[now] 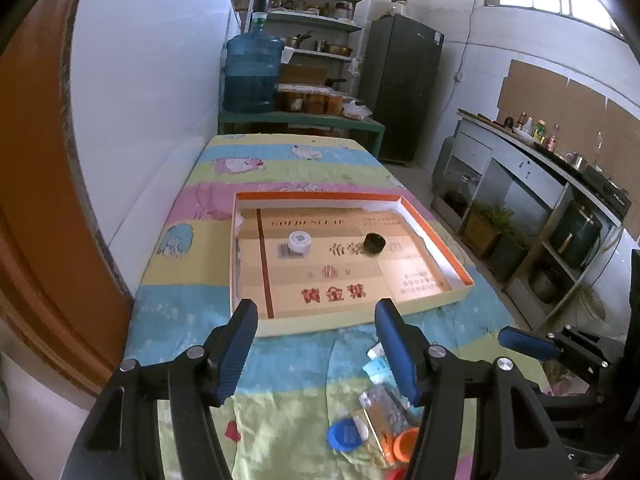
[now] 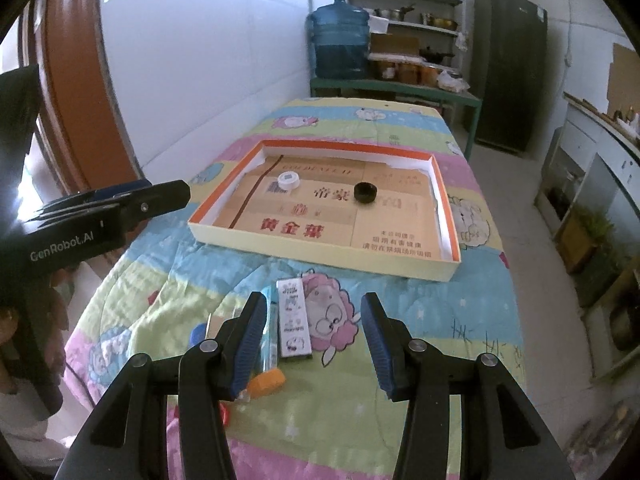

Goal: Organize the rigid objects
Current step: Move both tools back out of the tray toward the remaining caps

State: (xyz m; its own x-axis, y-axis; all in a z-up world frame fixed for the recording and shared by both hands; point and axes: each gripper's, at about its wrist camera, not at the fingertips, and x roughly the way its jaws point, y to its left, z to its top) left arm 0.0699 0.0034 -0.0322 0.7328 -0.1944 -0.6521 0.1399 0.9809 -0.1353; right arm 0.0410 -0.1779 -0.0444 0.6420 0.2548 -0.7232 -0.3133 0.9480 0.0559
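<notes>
Pastel cartoon quilt (image 2: 400, 280) is spread over the table, with an orange-rimmed cardboard tray (image 2: 444, 216) laid on it. A white lid (image 2: 288, 181) and black cap (image 2: 365, 192) are sat inside, well apart. Both grippers, left (image 1: 316, 344) and right (image 2: 314, 344), are held spread with nothing pinched. A white box (image 2: 294, 322) and what's probably a clear tube (image 2: 270, 332) are left nearby.

A home kitchen is surrounding me: a dark fridge (image 1: 404, 88) is standing at the far wall, open shelves (image 1: 316, 20) are holding pots and jars, a blue water jug (image 1: 252, 74) is sitting nearby, and sauce bottles (image 1: 538, 132) are lining a counter (image 1: 532, 164).
</notes>
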